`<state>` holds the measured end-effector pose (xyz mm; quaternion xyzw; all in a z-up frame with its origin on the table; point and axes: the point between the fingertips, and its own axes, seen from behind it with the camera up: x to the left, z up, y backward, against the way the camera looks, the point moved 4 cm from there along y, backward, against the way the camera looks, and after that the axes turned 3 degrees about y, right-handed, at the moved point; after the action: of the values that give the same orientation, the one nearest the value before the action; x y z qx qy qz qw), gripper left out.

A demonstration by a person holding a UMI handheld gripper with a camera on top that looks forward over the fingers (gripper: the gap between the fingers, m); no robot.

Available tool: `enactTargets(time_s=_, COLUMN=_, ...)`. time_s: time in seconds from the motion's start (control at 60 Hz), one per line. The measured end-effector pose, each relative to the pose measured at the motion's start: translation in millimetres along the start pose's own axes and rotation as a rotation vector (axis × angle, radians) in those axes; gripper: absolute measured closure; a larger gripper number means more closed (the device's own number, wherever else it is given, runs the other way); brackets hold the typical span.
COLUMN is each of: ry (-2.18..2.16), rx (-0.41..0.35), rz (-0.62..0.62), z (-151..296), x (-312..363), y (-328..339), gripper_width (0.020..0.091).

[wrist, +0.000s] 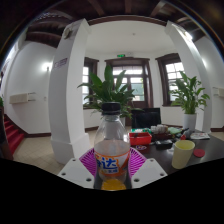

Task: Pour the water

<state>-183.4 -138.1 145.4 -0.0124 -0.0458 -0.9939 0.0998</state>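
Where the two fingers of the tool (pixel 113 166) converge, a clear plastic bottle (pixel 112 150) is held upright, and both pink pads (pixel 92 161) are pressed against its sides, so the tool is closed on the bottle. An orange liquid is seen in the lower part of the bottle, a blue label is wrapped around its middle, and its neck is closed by a cap. Just beyond the right finger, a pale yellow cup (pixel 183 153) is placed upright on a dark surface (pixel 205 160). Further along the surface, a red object (pixel 142 139) is seen beside a dark box. Beyond these, potted plants (pixel 110 92) are set before tall windows (pixel 130 82), and a white column (pixel 68 85) is located to the left.
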Motion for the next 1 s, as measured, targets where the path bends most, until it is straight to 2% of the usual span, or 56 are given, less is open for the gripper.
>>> enactTargets(time_s=0.167, ry=-0.084, rx=0.024, rz=0.034, z=-1.7, x=-9.0, y=-3.5, gripper_width=0.0740)
enactTargets(time_s=0.317, ry=-0.449, rx=0.025, rz=0.047, z=8.6, x=-39.7, y=-14.1, gripper_width=0.0738)
enactTargets(time_s=0.633, ry=-1.267, rx=-0.060, rz=0.026, z=35.3, x=-114.2, y=-38.1, gripper_width=0.0737)
enactTargets(time_s=1.0, ry=-1.965, rx=-0.193, rz=0.029, z=32.4, x=-164.4, y=-63.8, gripper_width=0.0734)
